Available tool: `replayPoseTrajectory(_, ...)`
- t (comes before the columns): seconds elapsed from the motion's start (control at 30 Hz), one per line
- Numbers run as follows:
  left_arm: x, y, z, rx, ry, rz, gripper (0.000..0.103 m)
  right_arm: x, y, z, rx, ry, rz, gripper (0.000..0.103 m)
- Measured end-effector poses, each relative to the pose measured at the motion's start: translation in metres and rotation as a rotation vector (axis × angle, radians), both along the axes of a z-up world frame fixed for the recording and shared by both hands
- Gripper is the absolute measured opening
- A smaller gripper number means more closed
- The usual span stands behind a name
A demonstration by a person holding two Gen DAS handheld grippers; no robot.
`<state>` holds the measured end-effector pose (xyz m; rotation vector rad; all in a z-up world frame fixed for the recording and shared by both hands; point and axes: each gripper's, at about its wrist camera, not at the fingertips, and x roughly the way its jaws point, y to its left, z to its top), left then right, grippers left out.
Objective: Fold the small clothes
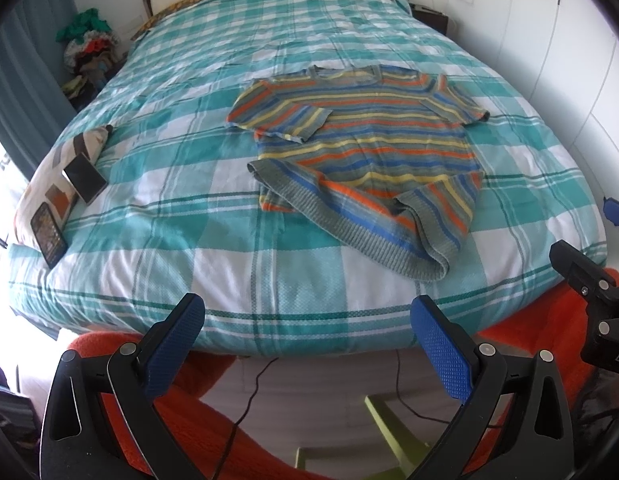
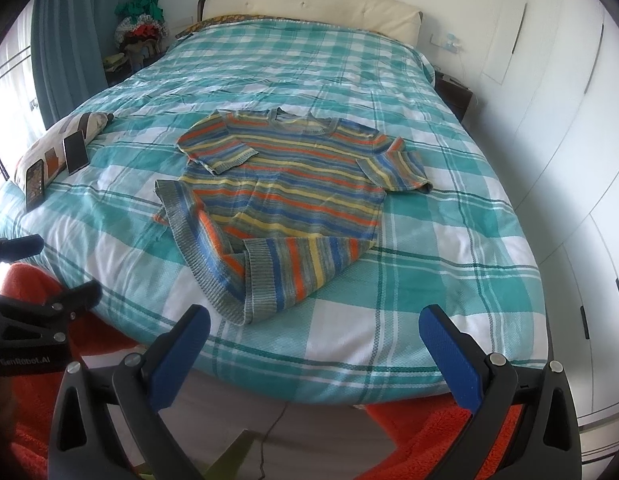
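A small striped knit sweater (image 1: 369,148) in orange, yellow, blue and grey lies on the teal checked bed cover (image 1: 189,208). Its left sleeve is folded over the chest and its bottom hem is rumpled and turned up. It also shows in the right wrist view (image 2: 285,184). My left gripper (image 1: 307,332) is open and empty, held over the bed's near edge, well short of the sweater. My right gripper (image 2: 315,340) is open and empty, also at the near edge, just below the hem. The right gripper's body shows at the left wrist view's right edge (image 1: 589,292).
A patterned pillow (image 1: 65,160) with two phones (image 1: 85,178) on it lies at the bed's left side. A pile of clothes (image 1: 89,44) stands by the curtain. White wardrobe doors (image 2: 569,160) run along the right. Orange fabric (image 1: 213,412) and a cable lie below the bed's edge.
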<state>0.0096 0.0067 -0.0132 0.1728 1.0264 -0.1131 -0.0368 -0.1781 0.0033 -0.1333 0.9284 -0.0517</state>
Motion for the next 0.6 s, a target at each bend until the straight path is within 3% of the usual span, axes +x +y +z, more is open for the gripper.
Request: replayPoseTrajectory(0.6, 0.0021, -0.0017, -0.0076, 0.013, 0.009, 0.001, 0.103, 0.0044, -0.0018, -0.0060, -0.084, 0.042, -0.046, 0.103)
